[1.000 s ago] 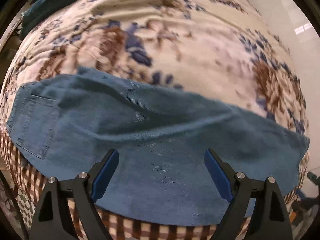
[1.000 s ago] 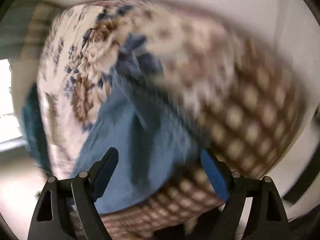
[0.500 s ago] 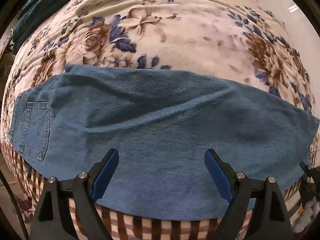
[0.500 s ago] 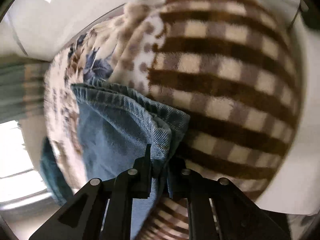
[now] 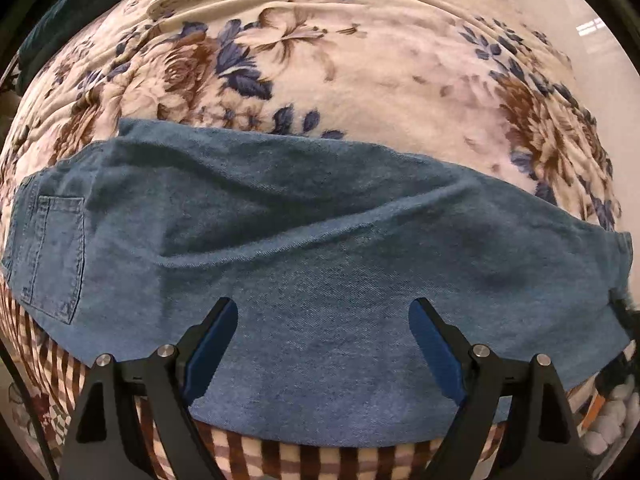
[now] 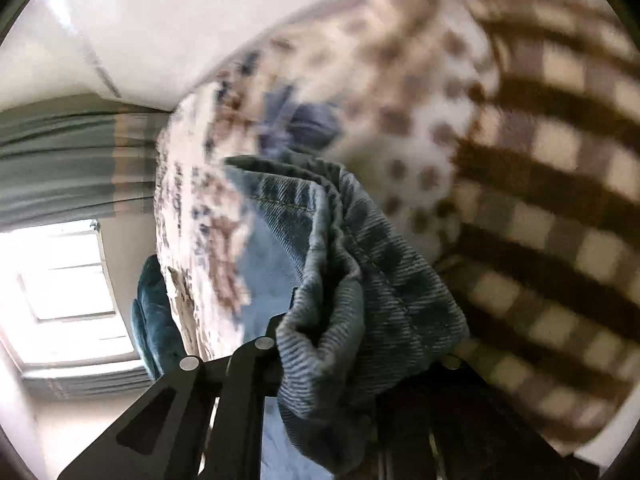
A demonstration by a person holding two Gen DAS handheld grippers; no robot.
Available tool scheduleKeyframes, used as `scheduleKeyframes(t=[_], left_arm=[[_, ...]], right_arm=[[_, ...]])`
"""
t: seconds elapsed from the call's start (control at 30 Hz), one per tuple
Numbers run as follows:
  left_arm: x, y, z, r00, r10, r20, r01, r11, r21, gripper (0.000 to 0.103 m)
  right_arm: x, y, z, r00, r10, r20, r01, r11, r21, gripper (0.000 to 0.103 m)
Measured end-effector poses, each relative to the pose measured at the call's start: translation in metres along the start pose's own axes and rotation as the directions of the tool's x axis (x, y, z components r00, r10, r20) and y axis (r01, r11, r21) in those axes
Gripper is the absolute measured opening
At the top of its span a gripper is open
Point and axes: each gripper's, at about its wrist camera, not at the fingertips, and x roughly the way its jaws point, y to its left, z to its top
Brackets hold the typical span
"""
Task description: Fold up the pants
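Note:
Blue denim pants (image 5: 304, 248) lie lengthwise across the bed, folded leg on leg, back pocket at the left and leg hems at the right. My left gripper (image 5: 322, 320) is open above the pants' near edge, its blue pads (image 5: 212, 344) spread wide and holding nothing. My right gripper (image 6: 352, 344) is shut on the leg hems (image 6: 360, 280), which bunch up over its jaws and are lifted off the blanket. It shows as a dark shape at the hem end in the left wrist view (image 5: 624, 312).
The bed has a floral blanket (image 5: 340, 64) with a brown checked border (image 5: 280, 456) at the near edge. A dark teal cloth (image 6: 154, 312) lies at the far end. A window (image 6: 68, 272) and curtain (image 6: 72, 160) show in the right wrist view.
My right gripper closed on the leg hems and has lifted them, so the cloth now bunches over its jaws. My left gripper stayed open over the pants' near edge.

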Motion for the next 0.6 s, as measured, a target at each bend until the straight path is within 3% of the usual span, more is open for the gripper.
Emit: scheduleKeyframes(t=[0.23,0.37,0.5,0.6], left_arm=[[-0.019,0.024,0.007,0.998,-0.047,0.043,0.046,0.998,0.034,0.087],[-0.035,0.053,0.012,0.996,-0.058,0.072,0.056,0.998,0.031,0.087],[-0.051,0.105,0.012,0.995,-0.065,0.081,0.067,0.998,-0.019,0.087],[-0.063,0.16,0.01,0.993,-0.084,0.081,0.094,0.989,-0.118,0.087]], right_arm=[[-0.032,0.087,-0.03,0.998,0.003,0.07,0.008,0.988,-0.151,0.01],[-0.034,0.151,-0.058,0.996,-0.014,0.086,0.039,0.954,-0.298,0.01],[-0.019,0.207,-0.101,0.998,-0.014,0.067,0.039,0.917,-0.397,0.01],[0.008,0.25,-0.149,0.999,-0.024,0.021,0.031,0.871,-0.491,0.01]])
